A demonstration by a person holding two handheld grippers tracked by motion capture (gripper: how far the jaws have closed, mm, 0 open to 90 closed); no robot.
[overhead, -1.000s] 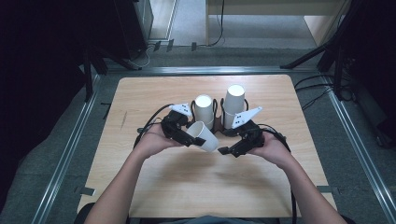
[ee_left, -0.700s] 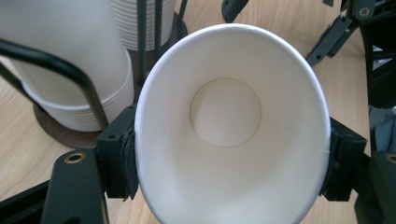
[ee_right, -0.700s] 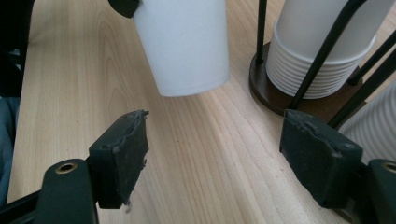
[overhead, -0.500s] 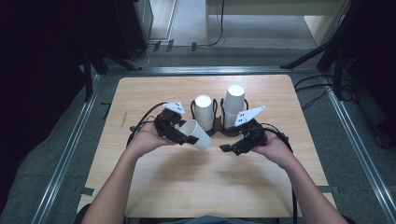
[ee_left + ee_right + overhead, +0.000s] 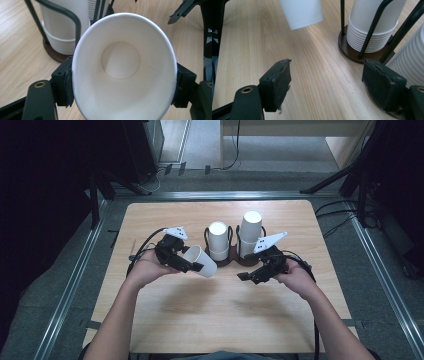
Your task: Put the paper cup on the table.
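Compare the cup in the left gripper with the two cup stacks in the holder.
The held cup is single, the stacks many nested. It lies tilted, clamped at its rim by the left gripper; the stacks stand upside down. It hangs above the table; they sit in the holder. All are plain white paper.

Single white paper cup (image 5: pixel 200 261) held off the worktop (image 5: pixel 210 315), lying on its side in the left claw (image 5: pixel 192 266).

Cup is plain white, tapered, with a rolled rim and one side seam visible inside; interior empty and clean. In the left gripper view the mouth faces the camera, squeezed slightly oval by the pads (image 5: pixel 67 86) pressing just below the rim on opposite sides (base disc undamaged). In the high view its axis runs near level, base pointing toward the right claw (image 5: pixel 245 276) and tipped a little down, clear of the wood. It hangs just in front of the left cup stack (image 5: pixel 218 240) in the dark wire holder (image 5: pixel 230 262), not touching it.
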